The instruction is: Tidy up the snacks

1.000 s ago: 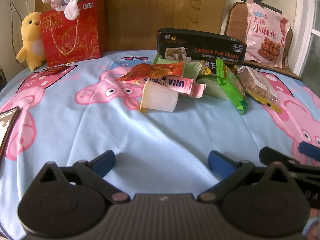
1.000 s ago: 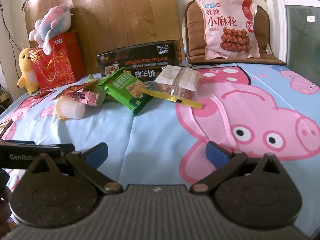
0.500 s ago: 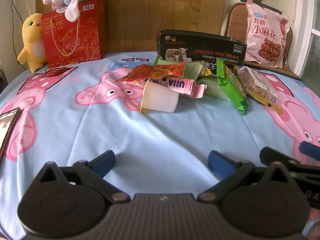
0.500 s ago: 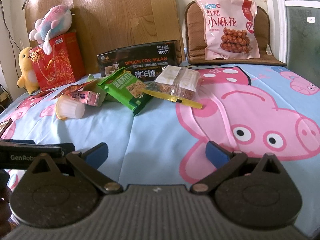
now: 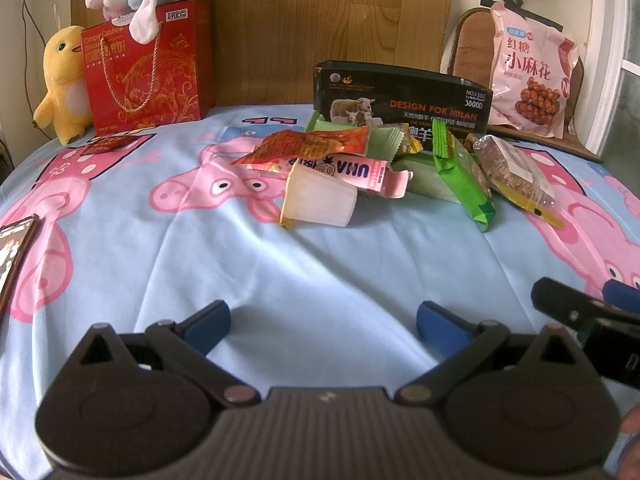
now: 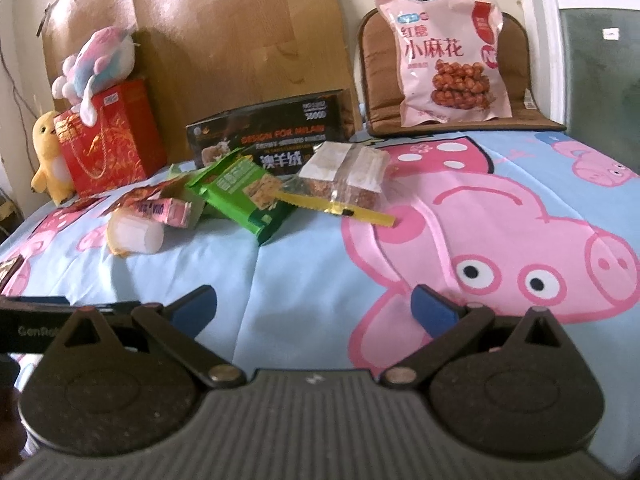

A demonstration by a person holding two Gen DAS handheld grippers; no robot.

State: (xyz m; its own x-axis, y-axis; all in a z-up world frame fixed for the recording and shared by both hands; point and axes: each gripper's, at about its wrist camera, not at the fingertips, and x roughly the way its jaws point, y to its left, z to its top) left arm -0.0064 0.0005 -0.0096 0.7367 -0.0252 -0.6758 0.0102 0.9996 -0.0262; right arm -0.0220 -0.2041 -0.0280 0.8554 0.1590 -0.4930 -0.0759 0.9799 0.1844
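Note:
A pile of snacks lies on the Peppa Pig sheet in front of a black open box: a white jelly cup, a pink UHA box, an orange packet, a green packet and a clear bag of brown bars. My left gripper is open and empty, well short of the pile. My right gripper is open and empty, to the right of the pile.
A red gift bag with a plush toy on top and a yellow plush chick stand at the back left. A large pink snack bag leans on a brown cushion at the back right. A phone lies at the left edge.
The right wrist view has tilted and shifted slightly, so the pile sits a little lower and further left. The left gripper has barely moved. Nothing was taken hold of.

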